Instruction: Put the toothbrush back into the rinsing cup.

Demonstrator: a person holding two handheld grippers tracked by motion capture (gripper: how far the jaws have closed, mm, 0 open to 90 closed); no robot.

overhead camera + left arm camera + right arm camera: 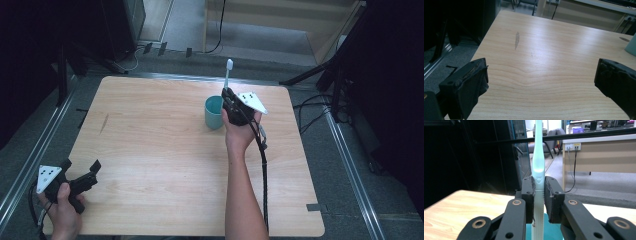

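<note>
Wooden table (150,150) mostly bare, right gripper (231,100) clamping toothbrush (228,72) above cup (214,112)

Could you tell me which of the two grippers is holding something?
The right gripper, jaws clamped on the upright toothbrush; the left gripper is open.

We look along the left gripper (541,80) over a bare wooden table (554,50)

Its two black jaws stand wide apart at the lower corners with nothing between them; between them we see pale wood grain with a glare of light; a small dark smudge (517,40) marks the wood farther up on the left; at the right edge a pale teal cup (631,46) just enters; beyond the table's left edge we see grey floor (456,55) and dark furniture legs.
</note>
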